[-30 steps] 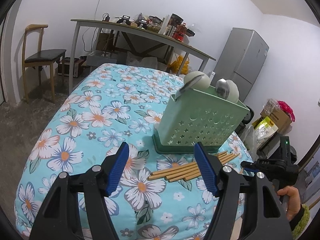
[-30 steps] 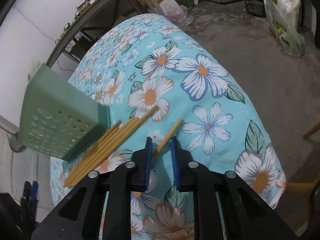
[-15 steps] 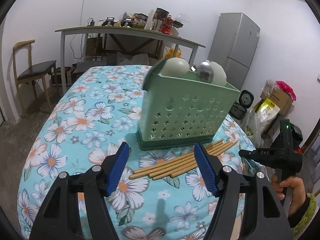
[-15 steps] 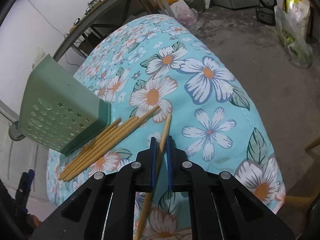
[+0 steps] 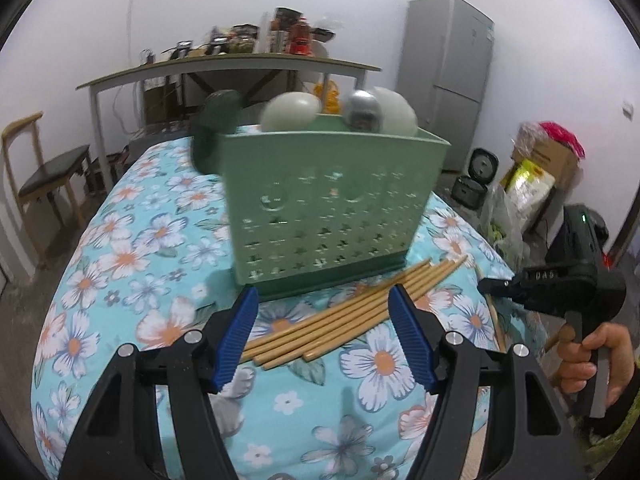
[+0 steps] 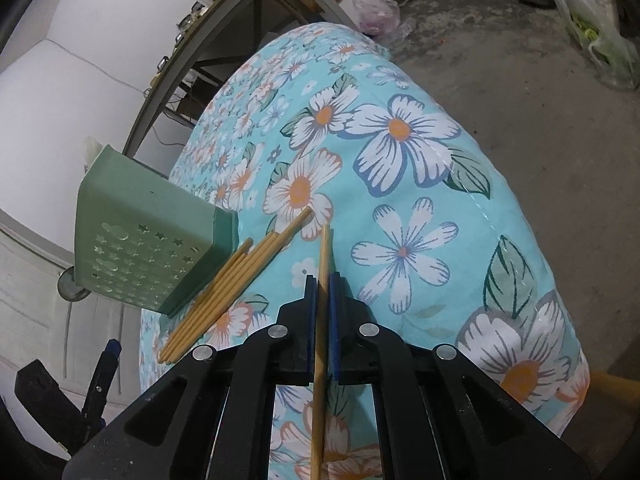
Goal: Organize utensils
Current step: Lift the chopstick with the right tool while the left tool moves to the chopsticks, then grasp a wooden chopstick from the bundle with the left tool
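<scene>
While the right claw (image 6: 322, 278) is clenching a single chopstick (image 6: 322, 256), its jaws having just been closing on it, the stick is running straight between the blue pads (image 6: 334, 312), its far tip above the floral cloth (image 6: 400, 200) of the desk. Just left of it, the remaining chopsticks (image 6: 228, 284) are lying in a loose bundle against the near base of the green perforated holder (image 6: 136, 248), which is standing upright with spoon bowls (image 5: 290, 112) poking above its rim. The left claw (image 5: 324, 336) is hanging released and empty, its jaws standing wide over the bundle's near end. At far right, a hand (image 5: 592, 360) is gripping the other tool's handle.
</scene>
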Motion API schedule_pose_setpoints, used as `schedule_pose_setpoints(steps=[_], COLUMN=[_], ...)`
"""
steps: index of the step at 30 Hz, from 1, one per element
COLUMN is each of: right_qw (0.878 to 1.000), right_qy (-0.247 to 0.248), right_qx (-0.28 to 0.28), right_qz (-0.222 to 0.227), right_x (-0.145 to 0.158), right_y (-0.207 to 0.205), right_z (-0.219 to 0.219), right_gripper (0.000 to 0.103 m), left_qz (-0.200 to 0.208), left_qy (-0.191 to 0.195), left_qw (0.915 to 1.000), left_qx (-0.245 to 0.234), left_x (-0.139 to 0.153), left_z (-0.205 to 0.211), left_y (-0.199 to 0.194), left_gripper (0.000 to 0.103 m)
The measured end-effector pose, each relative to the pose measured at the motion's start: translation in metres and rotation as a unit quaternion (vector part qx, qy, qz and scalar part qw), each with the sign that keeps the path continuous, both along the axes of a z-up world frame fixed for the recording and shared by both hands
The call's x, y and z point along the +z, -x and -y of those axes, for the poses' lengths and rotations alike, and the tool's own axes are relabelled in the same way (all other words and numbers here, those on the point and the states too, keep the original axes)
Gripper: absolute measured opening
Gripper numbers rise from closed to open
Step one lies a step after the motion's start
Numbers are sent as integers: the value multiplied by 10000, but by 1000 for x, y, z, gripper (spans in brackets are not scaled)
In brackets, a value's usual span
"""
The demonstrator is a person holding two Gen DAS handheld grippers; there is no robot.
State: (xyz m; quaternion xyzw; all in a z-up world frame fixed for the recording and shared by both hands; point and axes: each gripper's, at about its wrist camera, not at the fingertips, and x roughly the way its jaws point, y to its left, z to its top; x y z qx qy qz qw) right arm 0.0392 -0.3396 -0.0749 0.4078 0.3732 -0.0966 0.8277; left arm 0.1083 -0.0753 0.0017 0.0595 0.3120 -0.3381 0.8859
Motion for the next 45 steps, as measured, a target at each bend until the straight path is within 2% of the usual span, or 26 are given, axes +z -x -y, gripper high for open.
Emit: schedule_pose_setpoints(steps=[3,12,19,23,25,28,30,34,39,41,45], right_qw=[10000,9995,9991,9987,9984,9979,9976,9968,9963,9962,9962], right_qy=[-80,-245,-354,-429,-483,-566,-605,-702,-747,-765,-761], right_qx=[16,63,90,93,91,88,81,83,90,85,80], right_qz=[53,163,205,240,263,296,318,372,404,414,414], right_x=[-2,-5,-7,-9,-9,-10,-11,-13,-13,-13,-14], right_y=[1,8,10,10,11,14,17,23,21,21,21], right_z=[2,6,9,10,11,13,15,19,18,18,19], right_gripper=[4,4,4,4,4,4,4,4,4,4,4], left_qz=[56,-332,-369,-150,17,277,437,712,1183,1328,1142], left_qy=[-138,-466,-718,-988,-1278,-1721,-1866,-2061,-2376,-2441,-2451], left_qw=[9995,9910,9842,9770,9708,9634,9601,9530,9396,9363,9376], left_qx=[-282,-1212,-1578,-1882,-2028,-2038,-2037,-2104,-2160,-2146,-2187], left_x=[-6,-29,-41,-41,-44,-52,-55,-59,-64,-64,-65], left_z=[14,64,95,116,131,147,155,163,170,170,164], left_y=[3,-4,-10,-7,-4,-1,3,10,22,25,25], left_gripper=[64,40,24,23,23,20,20,10,8,0,0])
